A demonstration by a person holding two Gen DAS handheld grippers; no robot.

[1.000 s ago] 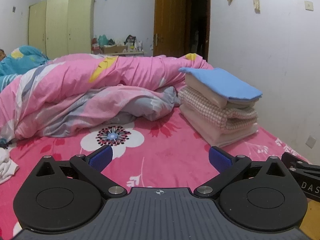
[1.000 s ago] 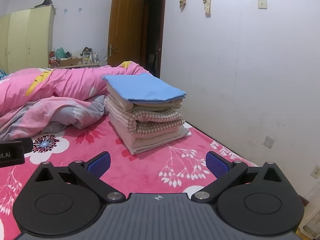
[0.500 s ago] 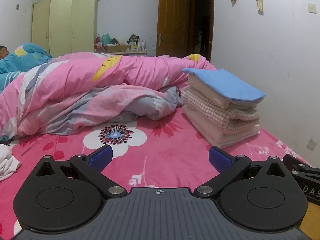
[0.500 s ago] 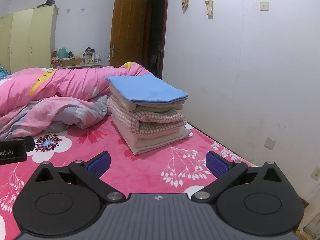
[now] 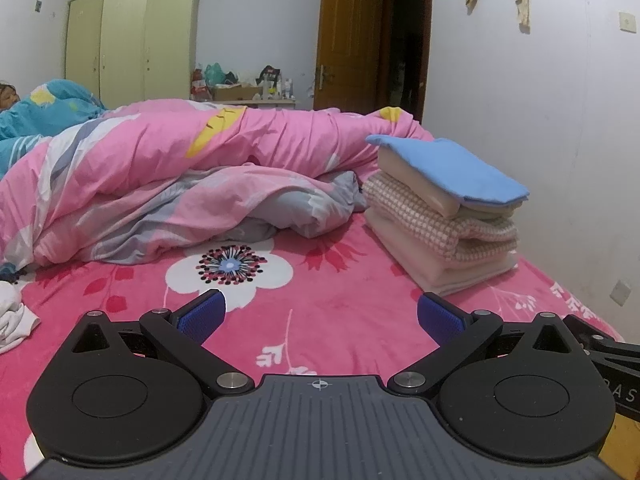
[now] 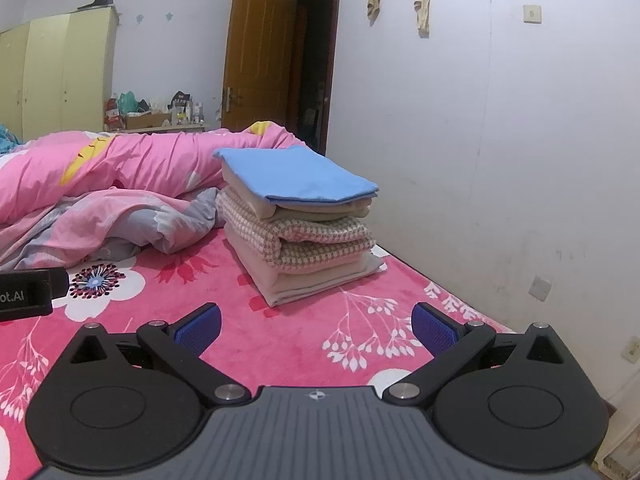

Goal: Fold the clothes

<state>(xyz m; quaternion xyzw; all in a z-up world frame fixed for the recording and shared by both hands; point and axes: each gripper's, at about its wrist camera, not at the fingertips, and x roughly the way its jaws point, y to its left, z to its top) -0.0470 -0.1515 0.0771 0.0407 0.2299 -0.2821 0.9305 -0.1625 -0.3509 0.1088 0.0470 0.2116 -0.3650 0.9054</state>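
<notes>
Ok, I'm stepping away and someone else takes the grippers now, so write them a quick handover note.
Left gripper: open, empty, over the pink floral bed sheet.
Right gripper: open, empty, facing the folded stack.
Done: stack of folded pieces by the wall, blue piece on top.
Left: a crumpled white garment lies at the far left edge in the left wrist view; looks unfolded, likely next. Pink quilt is bunched behind.

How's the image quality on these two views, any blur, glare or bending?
Left wrist view: sharp, soft even light with no glare, the door frame bowing from the fisheye, dark corners. Right wrist view: equally sharp, the wall evenly lit and curving outward, faint soft shadow under the stack.
</notes>
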